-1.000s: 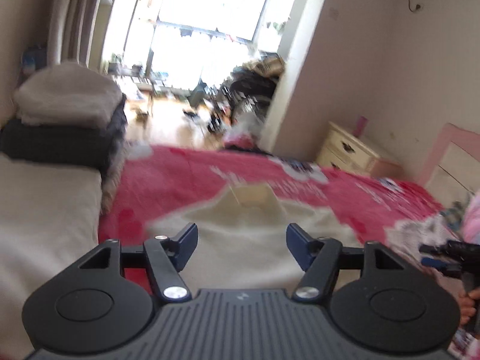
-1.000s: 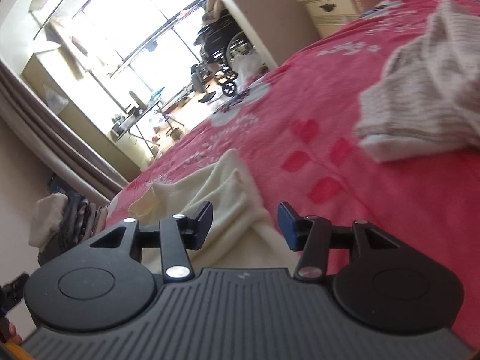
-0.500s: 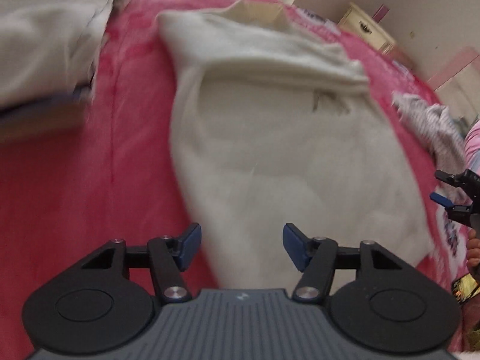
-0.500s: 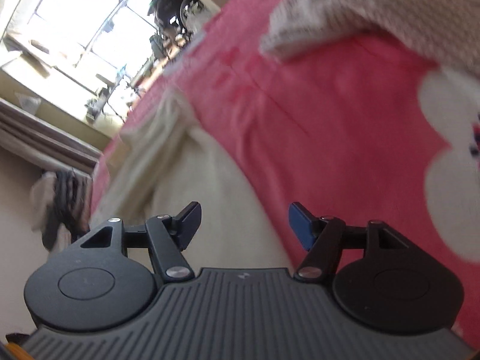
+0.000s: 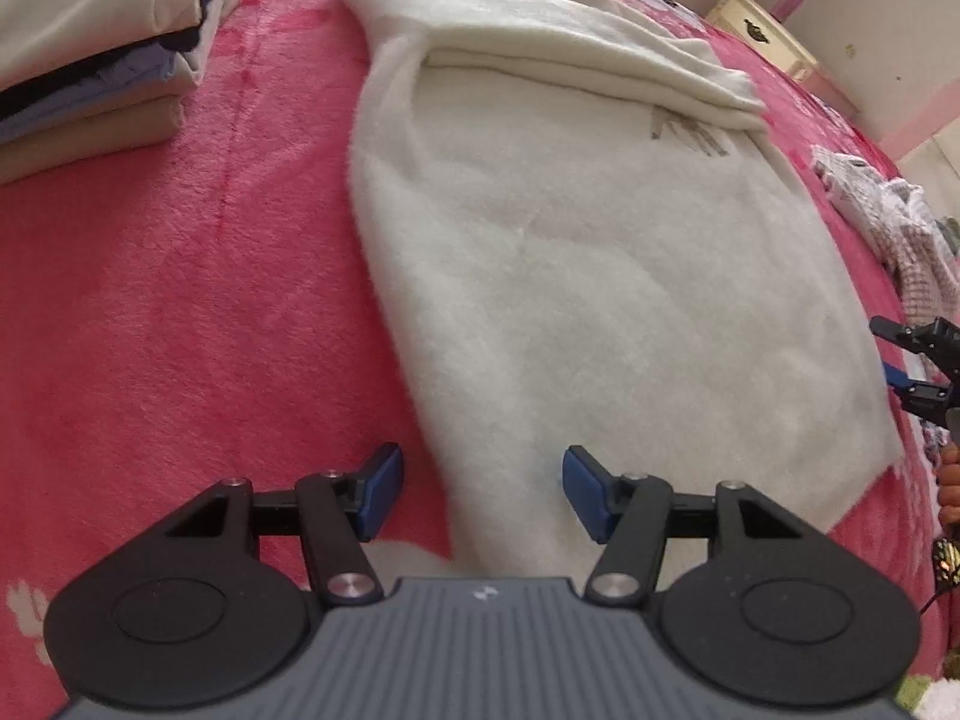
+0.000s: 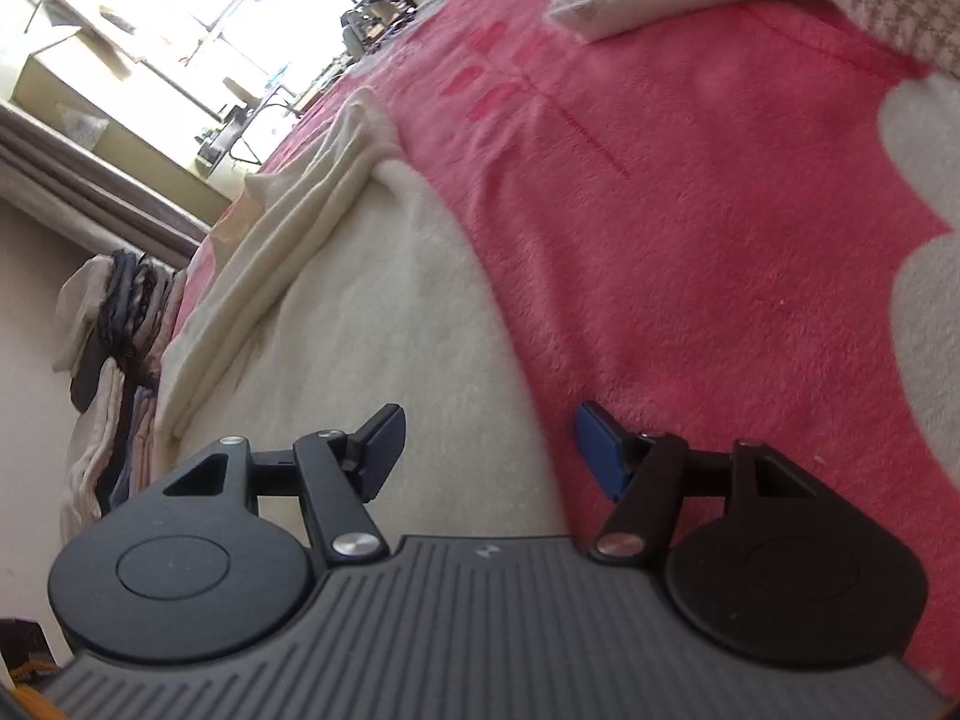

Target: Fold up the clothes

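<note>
Both grippers over one cream fleece sweater (image 5: 600,276), flat on the pink plush blanket (image 5: 180,300).
Left gripper (image 5: 480,495): jaws part open, just narrowed, straddling hem, gripping nothing. Right gripper (image 6: 489,450): part open, empty. One folded clothes stack (image 5: 90,60), one checked garment (image 5: 888,222).

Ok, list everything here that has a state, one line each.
cream sweater: spread flat on the bed, sleeves folded across the chest
left gripper: open, empty
right gripper: open, empty
stack of clothes: folded, piled
checked garment: crumpled, unfolded
</note>
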